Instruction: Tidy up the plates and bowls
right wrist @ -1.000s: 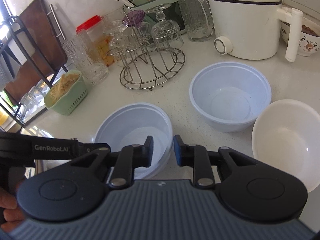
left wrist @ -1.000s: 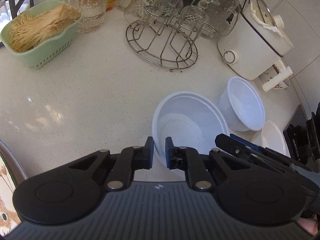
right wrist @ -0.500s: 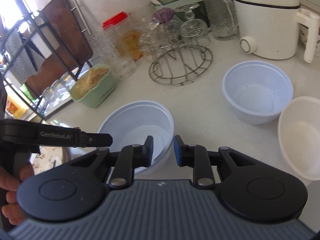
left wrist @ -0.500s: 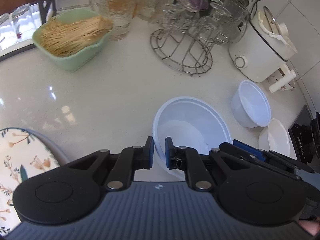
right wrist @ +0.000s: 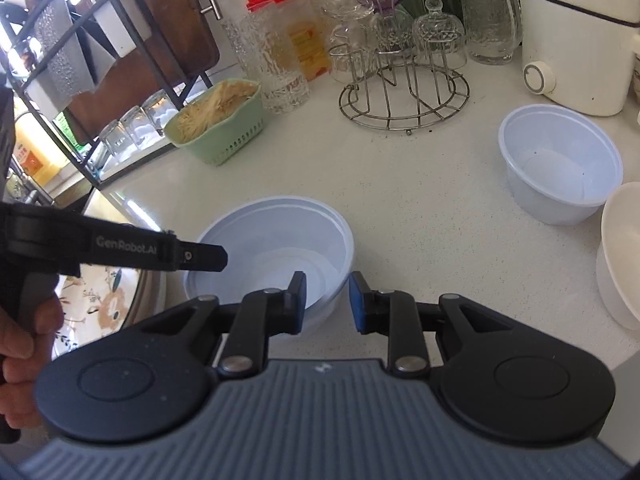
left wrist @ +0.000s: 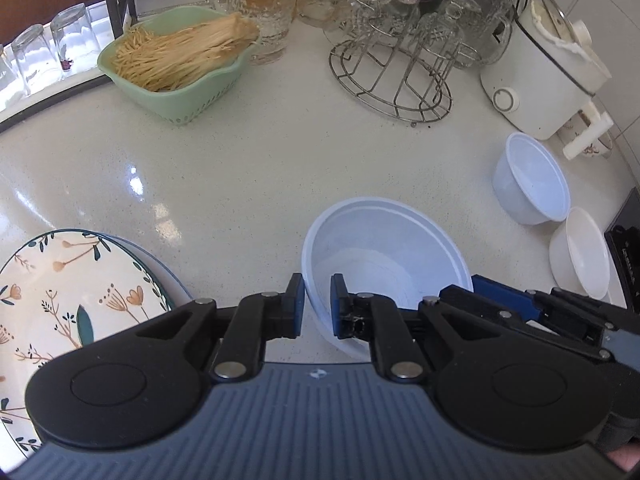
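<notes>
Currently, in the left wrist view, the left hand-held gripper (left wrist: 317,300) is seen clamped on the near rim of the big white bowl (left wrist: 384,264), one finger inside the wall, one outside. The bowl is held over the desk (left wrist: 240,184). A flowered plate (left wrist: 76,296) is seen at the lower left, on top of another plate. Two more bowls, a small plastic bowl (left wrist: 530,186) and a cream bowl (left wrist: 580,256), are parked side by side at the right, not nested.

In the right wrist view, the right hand-held gripper (right wrist: 327,300) is seen with a narrow gap; the right rim of the big bowl sits between its pads, but contact cannot be confirmed.

Progress is judged as early: plates appear stacked, but all three bowls are left to be nested or grouped.
</notes>
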A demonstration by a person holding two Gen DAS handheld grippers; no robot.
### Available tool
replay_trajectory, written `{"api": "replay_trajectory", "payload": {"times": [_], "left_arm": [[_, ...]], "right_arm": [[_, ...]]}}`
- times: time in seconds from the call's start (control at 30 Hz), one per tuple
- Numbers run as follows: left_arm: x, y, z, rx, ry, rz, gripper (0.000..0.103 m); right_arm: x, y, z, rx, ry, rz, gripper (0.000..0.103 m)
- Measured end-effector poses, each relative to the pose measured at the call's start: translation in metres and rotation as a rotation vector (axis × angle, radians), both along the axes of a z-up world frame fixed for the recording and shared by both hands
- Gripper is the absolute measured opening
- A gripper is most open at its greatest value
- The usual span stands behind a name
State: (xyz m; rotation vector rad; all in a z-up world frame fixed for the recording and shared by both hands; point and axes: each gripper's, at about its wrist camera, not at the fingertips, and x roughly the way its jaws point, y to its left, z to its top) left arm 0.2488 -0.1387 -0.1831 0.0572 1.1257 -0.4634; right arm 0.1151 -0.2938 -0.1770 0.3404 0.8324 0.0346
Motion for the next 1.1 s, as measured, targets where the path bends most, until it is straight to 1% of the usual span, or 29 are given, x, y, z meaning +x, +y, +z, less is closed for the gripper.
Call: {"api": "replay_trajectory", "payload": {"times": [0.23, 0.47, 0.53, 0.67, 0.73, 0.83, 0.9, 0.97, 1.07, 1.1], "left_arm": [[0.0, 0.002, -0.006, -0.001, 0.029, 0.012, 0.015], [0.002, 0.005, -0.001, 0.003, 0.038, 0.019, 0.015], [0.001, 0.009, 0.007, 0.001, 0.024, 0.017, 0.015], [0.001, 0.018, 0.025, -0.005, -0.005, 0.036, 0.015], [-0.001, 0.022, 0.037, -0.018, -0.028, 0.042, 0.015], [-0.006, 0.021, 0.053, -0.015, -0.062, 0.048, 0.015], [-0.012, 0.018, 0.064, 0.017, -0.1, 0.047, 0.026], [-0.018, 0.015, 0.074, 0.022, -0.13, 0.04, 0.032], [-0.026, 0.013, 0.089, 0.02, -0.159, 0.026, 0.035], [-0.029, 0.013, 0.094, 0.017, -0.167, 0.024, 0.039]], "right_arm": [[0.001, -0.001, -0.006, 0.004, 0.025, -0.003, 0.027], [-0.001, -0.002, -0.003, 0.013, 0.011, -0.012, 0.027], [-0.003, -0.004, 0.001, 0.017, 0.003, -0.031, 0.027], [-0.013, -0.007, 0.021, -0.006, -0.056, -0.05, 0.027], [-0.015, -0.009, 0.03, -0.009, -0.074, -0.056, 0.027], [-0.019, -0.012, 0.042, -0.018, -0.097, -0.058, 0.027], [-0.023, -0.013, 0.051, -0.026, -0.116, -0.059, 0.027], [-0.027, -0.013, 0.06, -0.039, -0.135, -0.061, 0.027], [-0.032, -0.013, 0.073, -0.063, -0.164, -0.056, 0.027], [-0.034, -0.013, 0.077, -0.071, -0.168, -0.056, 0.027]]}}
